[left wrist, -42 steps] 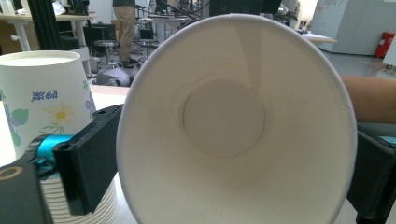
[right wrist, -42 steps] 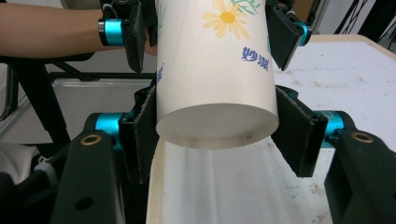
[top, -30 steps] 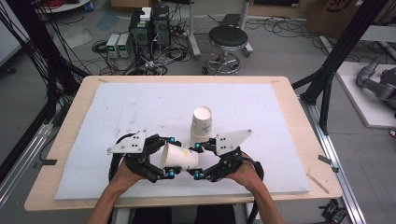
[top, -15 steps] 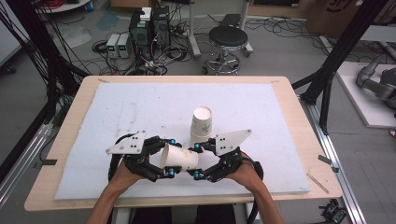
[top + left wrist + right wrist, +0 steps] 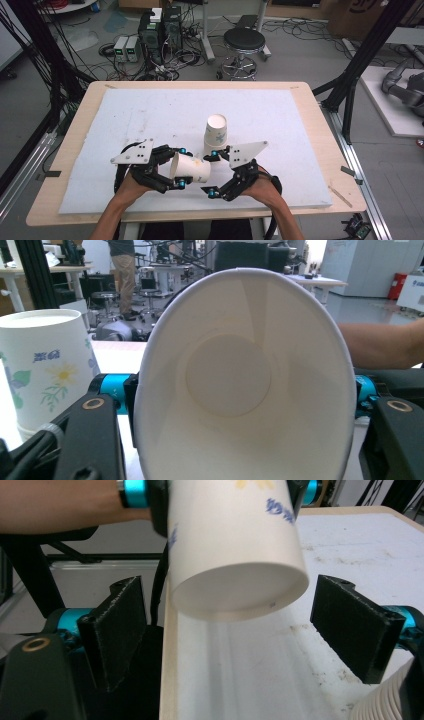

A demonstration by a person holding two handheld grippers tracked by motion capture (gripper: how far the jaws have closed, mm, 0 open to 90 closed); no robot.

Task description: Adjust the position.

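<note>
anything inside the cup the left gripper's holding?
Nothing: the left gripper holds the tilted cup, whose bare white bottom and walls show. The very lowest rim is cut off by the frame.

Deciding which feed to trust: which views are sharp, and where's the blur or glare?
High view: soft but evenly lit. Left gripper view: held cup sharp inside, windows behind blown out. Right gripper view: cup's top edge blurred, right gripper pads crisp.

table [image 5: 80, 125]: wooden | white mat [image 5: 150, 115] on top | upside-down paper cup [image 5: 215, 131] on mat
</note>
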